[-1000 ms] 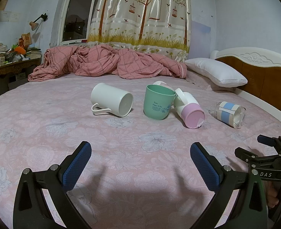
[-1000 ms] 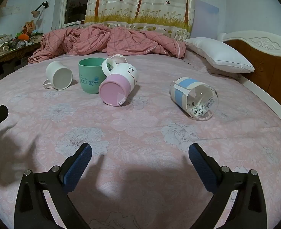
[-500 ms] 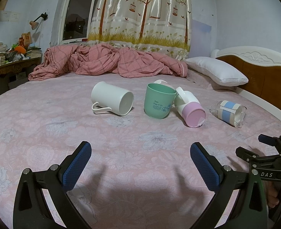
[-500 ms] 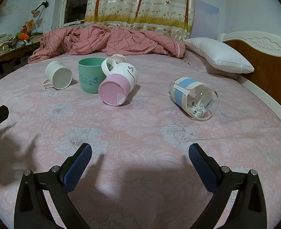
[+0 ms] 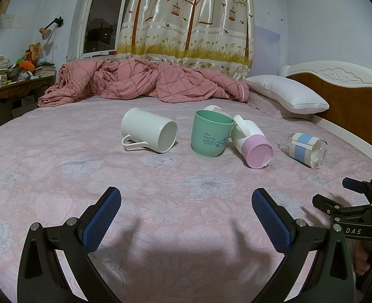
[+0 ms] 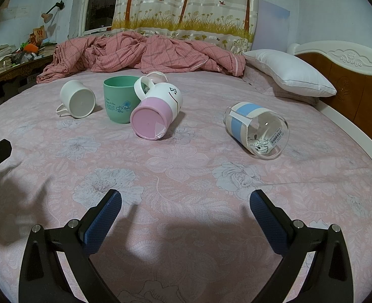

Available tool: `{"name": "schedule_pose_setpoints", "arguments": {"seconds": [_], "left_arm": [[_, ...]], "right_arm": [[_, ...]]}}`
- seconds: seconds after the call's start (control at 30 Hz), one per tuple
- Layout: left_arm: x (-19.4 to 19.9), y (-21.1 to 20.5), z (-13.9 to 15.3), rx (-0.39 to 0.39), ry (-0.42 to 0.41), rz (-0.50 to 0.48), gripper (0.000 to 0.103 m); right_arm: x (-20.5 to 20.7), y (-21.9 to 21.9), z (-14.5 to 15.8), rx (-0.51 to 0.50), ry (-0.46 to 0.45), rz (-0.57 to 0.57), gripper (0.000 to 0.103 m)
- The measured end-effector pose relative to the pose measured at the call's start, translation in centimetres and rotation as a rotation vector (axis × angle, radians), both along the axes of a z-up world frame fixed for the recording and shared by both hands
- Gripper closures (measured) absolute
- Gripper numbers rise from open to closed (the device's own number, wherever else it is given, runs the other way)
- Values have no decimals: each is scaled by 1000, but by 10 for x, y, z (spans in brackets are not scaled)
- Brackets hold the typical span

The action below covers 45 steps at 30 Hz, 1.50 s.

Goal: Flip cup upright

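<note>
- Both tongs, the left gripper [image 5: 186, 213] and the right gripper [image 6: 185, 213], gape wide and hold nothing, low over the near edge of the bed [image 6: 186, 166].
- Mid-bed, a white mug [image 5: 149, 133], a pink mug [image 6: 156, 112] and a glass cup [image 6: 258, 128] lie on their sides; the green cup [image 5: 211, 133] stands.
- The glass looks slick and breakable, so I'd pinch its banded middle; the soft bedding may tip it.
</note>
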<state>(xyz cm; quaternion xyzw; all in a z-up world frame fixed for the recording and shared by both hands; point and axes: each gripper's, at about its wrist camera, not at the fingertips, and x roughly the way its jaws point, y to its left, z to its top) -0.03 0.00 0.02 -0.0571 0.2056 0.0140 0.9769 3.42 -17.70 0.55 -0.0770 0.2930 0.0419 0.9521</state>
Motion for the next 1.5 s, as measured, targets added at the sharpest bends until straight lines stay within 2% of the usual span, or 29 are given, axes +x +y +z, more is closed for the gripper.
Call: {"name": "schedule_pose_setpoints", "arguments": {"seconds": [1.5], "left_arm": [[4, -3, -7, -1, 7, 0, 0]], "right_arm": [[2, 1, -2, -3, 2, -1, 0]]}}
